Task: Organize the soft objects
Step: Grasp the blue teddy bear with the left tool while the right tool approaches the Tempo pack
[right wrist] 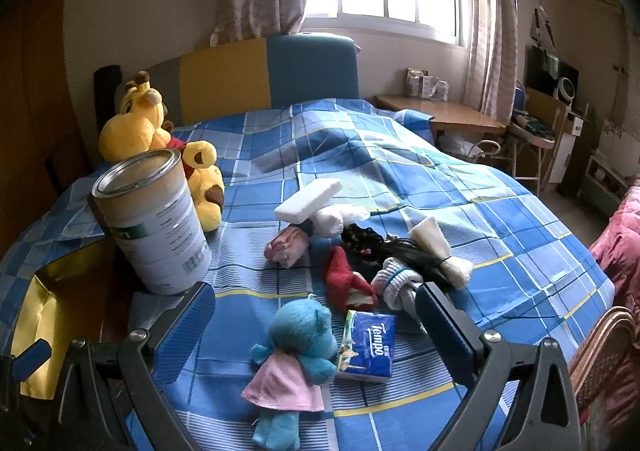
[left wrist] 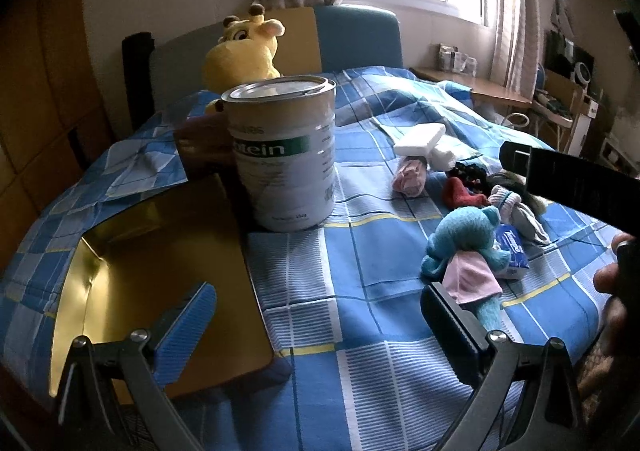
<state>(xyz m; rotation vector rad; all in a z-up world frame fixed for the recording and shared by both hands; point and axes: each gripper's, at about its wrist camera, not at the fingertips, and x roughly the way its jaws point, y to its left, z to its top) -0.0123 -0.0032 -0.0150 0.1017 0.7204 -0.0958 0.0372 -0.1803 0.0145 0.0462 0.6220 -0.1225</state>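
A small blue teddy in a pink dress (right wrist: pixel 294 363) (left wrist: pixel 468 255) lies on the blue checked bedspread (right wrist: pixel 440 187), between the spread fingers of my open right gripper (right wrist: pixel 316 315). A Tempo tissue pack (right wrist: pixel 370 347), a red plush piece (right wrist: pixel 344 283), rolled socks (right wrist: pixel 394 283) (right wrist: pixel 288 245), black hair (right wrist: pixel 384 247) and a white sponge (right wrist: pixel 308 201) are scattered behind it. My left gripper (left wrist: pixel 320 323) is open and empty over the bedspread, beside an open gold-lined box (left wrist: pixel 132 283). A yellow giraffe plush (right wrist: pixel 136 123) and a yellow bear (right wrist: pixel 204 179) sit near the headboard.
A tall protein tin (left wrist: pixel 286 155) (right wrist: pixel 154 223) stands upright by the box. The headboard (right wrist: pixel 280 71) is at the back. A wooden desk (right wrist: pixel 440 115) and clutter stand to the right of the bed. A pink cloth (right wrist: pixel 620 251) lies at the far right.
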